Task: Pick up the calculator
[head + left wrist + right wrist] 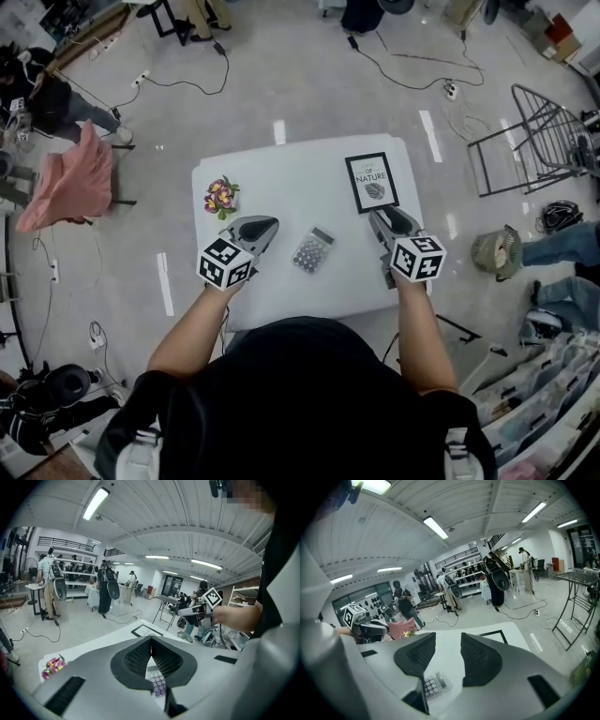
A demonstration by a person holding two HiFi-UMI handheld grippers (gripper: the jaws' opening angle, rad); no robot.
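On the white desk (281,178) the calculator (312,250) lay near the middle. Left gripper (272,225) sat pinched together, right gripper (379,218) gaped wide, both empty. A skewed approach could shove it away.

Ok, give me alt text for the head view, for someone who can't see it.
Seen from above, a person holds the left gripper and right gripper over a small white table, with a calculator lying between them. A small bunch of flowers sits at the table's left and a framed print at its far right.
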